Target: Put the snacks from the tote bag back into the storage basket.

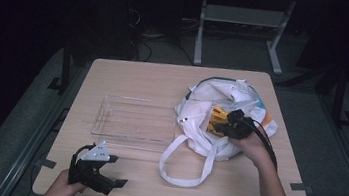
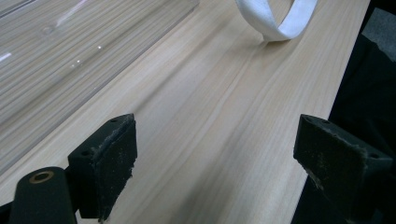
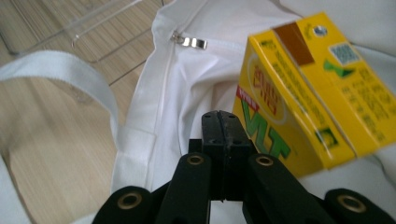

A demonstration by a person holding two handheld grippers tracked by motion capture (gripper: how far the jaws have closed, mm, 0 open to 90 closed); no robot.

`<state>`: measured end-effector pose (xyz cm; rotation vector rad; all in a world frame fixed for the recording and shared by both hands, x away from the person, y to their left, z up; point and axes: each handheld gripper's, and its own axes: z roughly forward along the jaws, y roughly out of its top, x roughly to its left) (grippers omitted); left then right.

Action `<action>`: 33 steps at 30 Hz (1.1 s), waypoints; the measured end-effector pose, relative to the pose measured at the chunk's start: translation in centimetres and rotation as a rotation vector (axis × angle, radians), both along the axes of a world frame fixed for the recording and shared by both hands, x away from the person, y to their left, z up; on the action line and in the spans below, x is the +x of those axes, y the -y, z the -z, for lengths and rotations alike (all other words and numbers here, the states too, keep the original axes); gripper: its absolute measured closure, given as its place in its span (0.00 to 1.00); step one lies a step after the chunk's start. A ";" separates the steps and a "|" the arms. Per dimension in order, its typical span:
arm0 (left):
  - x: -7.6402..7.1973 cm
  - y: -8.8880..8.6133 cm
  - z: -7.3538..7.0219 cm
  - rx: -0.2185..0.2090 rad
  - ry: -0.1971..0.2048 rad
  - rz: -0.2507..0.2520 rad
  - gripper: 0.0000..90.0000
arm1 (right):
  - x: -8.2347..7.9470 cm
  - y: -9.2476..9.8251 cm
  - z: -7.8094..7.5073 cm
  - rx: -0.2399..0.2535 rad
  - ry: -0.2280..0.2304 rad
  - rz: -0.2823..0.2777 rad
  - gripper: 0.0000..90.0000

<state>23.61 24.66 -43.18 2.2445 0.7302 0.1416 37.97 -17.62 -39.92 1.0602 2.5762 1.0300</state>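
Note:
A white cloth bag (image 1: 198,131) lies on the right half of the wooden table (image 1: 129,77), and a yellow drink carton (image 1: 217,119) rests in its mouth. My right gripper (image 1: 232,125) is at the bag's opening, right beside the carton. In the right gripper view its jaws are pressed together (image 3: 224,119), just in front of the yellow carton (image 3: 303,88) and the white fabric (image 3: 163,107); nothing shows between them. My left gripper (image 1: 118,170) hovers low near the table's front left edge, open (image 2: 215,140) over bare wood.
A clear plastic tray (image 1: 134,118) sits mid-table, left of the bag; its edge (image 2: 56,56) lies ahead of the left gripper. The bag's white strap (image 1: 179,164) loops toward the front edge. A zipper pull (image 3: 189,42) lies on the bag's seam.

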 end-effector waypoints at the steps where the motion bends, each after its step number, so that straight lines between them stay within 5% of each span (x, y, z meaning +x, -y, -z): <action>1: 0.1 0.1 0.0 -0.004 0.001 0.001 0.15 | -0.1 0.3 0.0 -0.002 -0.003 0.000 1.00; 21: 0.4 0.5 0.1 0.000 -0.002 0.022 0.15 | -0.7 4.9 -0.7 0.005 -0.001 0.085 1.00; 33: 0.1 0.2 0.1 0.007 -0.006 0.006 0.15 | 0.4 4.9 -0.3 -0.005 -0.003 0.097 1.00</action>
